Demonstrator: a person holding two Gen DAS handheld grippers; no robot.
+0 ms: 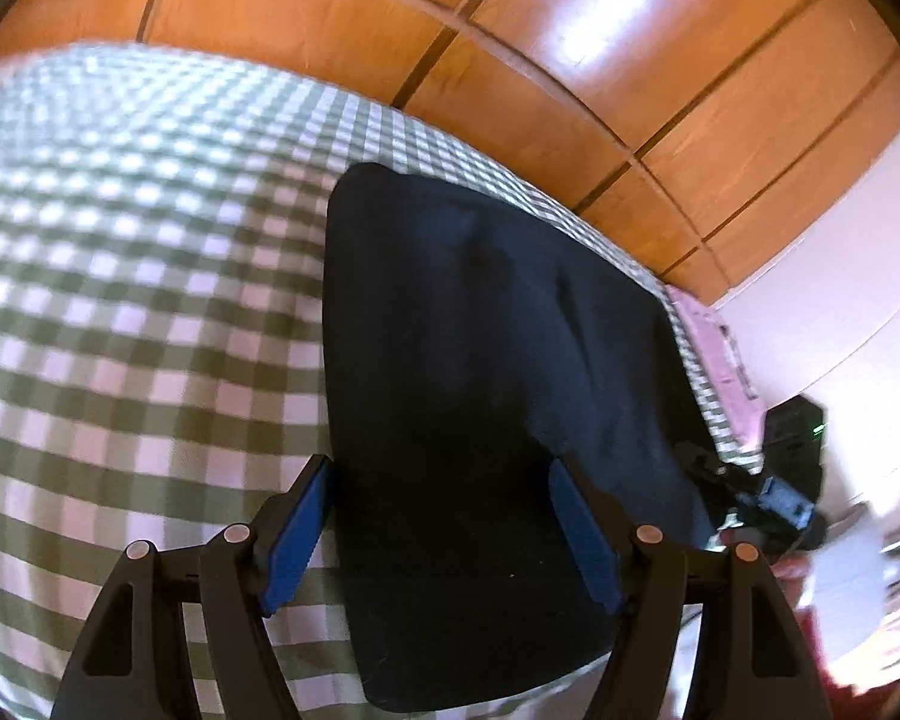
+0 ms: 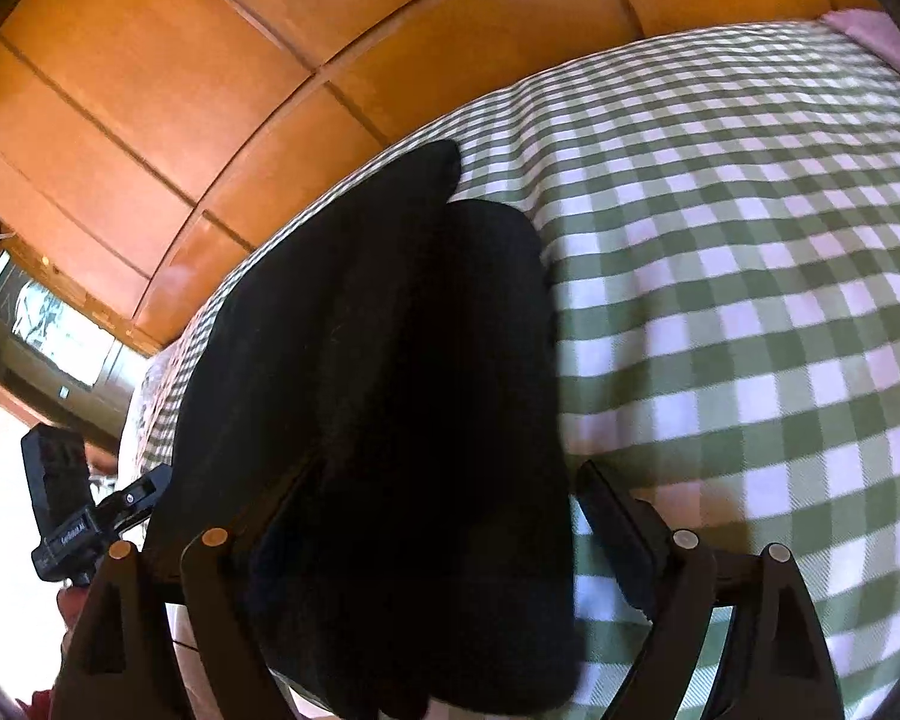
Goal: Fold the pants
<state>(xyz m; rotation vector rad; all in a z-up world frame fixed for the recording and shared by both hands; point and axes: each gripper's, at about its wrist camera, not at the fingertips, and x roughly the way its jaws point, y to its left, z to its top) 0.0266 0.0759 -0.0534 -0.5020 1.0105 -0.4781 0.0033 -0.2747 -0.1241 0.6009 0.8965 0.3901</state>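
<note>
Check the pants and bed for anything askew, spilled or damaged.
Nothing spilled or damaged. The dark pants lie folded on the checked bedcover, but the far ends do not line up: one layer sticks out past the other. Both the left gripper and right gripper are open over the near end.

We seem to be in a home bedroom: a checked bedsheet [image 1: 150, 312] with wooden wardrobe doors [image 1: 510, 60] just behind it.

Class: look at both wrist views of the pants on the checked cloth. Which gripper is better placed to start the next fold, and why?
Probably the left gripper: open, with the pants lying flat between its fingers, edge in plain view. The right gripper is open too, but bunched fabric hides one finger.
</note>
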